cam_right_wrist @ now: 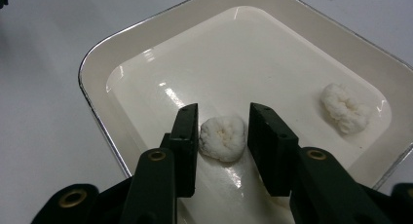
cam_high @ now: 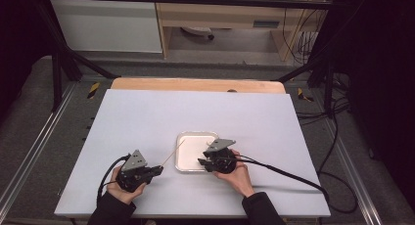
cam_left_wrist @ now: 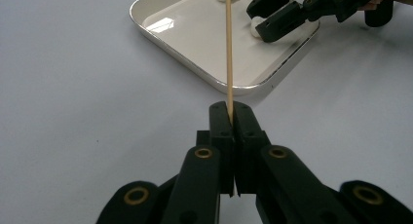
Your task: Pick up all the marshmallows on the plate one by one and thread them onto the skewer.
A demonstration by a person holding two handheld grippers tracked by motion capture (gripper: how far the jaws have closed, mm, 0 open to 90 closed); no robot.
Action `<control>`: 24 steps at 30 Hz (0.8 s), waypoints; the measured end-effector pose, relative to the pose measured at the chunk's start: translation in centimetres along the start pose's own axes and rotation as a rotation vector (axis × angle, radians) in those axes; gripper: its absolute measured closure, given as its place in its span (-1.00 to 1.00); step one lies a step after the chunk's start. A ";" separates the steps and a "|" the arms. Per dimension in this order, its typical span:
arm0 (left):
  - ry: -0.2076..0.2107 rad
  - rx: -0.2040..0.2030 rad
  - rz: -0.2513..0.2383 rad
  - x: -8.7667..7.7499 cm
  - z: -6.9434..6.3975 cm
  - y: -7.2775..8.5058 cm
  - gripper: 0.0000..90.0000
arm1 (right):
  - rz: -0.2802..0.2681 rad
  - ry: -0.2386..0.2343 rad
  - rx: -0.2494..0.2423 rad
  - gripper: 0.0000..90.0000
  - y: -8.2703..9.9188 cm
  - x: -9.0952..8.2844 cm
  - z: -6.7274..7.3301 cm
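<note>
A thin wooden skewer (cam_left_wrist: 229,48) is pinched at its near end by my left gripper (cam_left_wrist: 230,112), which is shut on it; the stick points out over a white tray (cam_left_wrist: 195,70). From above, the left gripper (cam_high: 159,170) sits left of the tray (cam_high: 195,133), with the skewer (cam_high: 173,154) slanting up towards it. My right gripper (cam_right_wrist: 224,112) reaches into the tray (cam_right_wrist: 97,53). Its jaws stand either side of a white puffy lump (cam_right_wrist: 221,139), one pad touching it and a thin gap showing at the other. A second white lump (cam_right_wrist: 345,108) lies farther right in the tray.
The tray rests on a white table sheet (cam_high: 147,117) with a wooden edge (cam_high: 195,84) at the back. Black frame bars (cam_high: 63,63) flank the table. The gripper's cable (cam_high: 293,176) trails off to the right.
</note>
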State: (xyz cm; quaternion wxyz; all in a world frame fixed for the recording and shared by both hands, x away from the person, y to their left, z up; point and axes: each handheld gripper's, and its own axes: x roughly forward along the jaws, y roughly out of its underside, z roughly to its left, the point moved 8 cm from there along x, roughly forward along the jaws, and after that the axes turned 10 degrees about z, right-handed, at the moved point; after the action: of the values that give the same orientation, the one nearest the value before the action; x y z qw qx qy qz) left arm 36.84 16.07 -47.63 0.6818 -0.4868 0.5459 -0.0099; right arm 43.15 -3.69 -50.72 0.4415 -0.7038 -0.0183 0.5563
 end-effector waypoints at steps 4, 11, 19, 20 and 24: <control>-0.001 0.000 0.000 0.0 0.0 0.0 0.97 | -0.003 0.000 0.000 0.51 0.0 0.0 0.0; 0.000 0.001 -0.004 0.0 -0.1 0.0 0.97 | -0.002 -0.002 0.024 0.56 0.0 0.0 -0.1; 0.000 0.004 -0.007 0.0 -0.2 -0.1 0.97 | -0.026 -0.018 0.037 0.61 -0.6 -1.0 -0.2; 0.000 0.004 -0.008 0.0 -0.2 -0.1 0.97 | -0.033 -0.019 0.037 0.61 -0.7 -1.2 -0.2; 0.001 0.008 -0.008 0.0 -0.3 -0.1 0.97 | -0.048 -0.026 0.042 0.62 -1.0 -1.9 -0.3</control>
State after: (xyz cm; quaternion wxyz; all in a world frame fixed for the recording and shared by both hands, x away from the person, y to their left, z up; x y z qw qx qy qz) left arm 36.69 15.83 -47.53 0.6833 -0.4865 0.5443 -0.0151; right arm 43.18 -4.24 -48.61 0.4690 -0.6864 -0.0291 0.5550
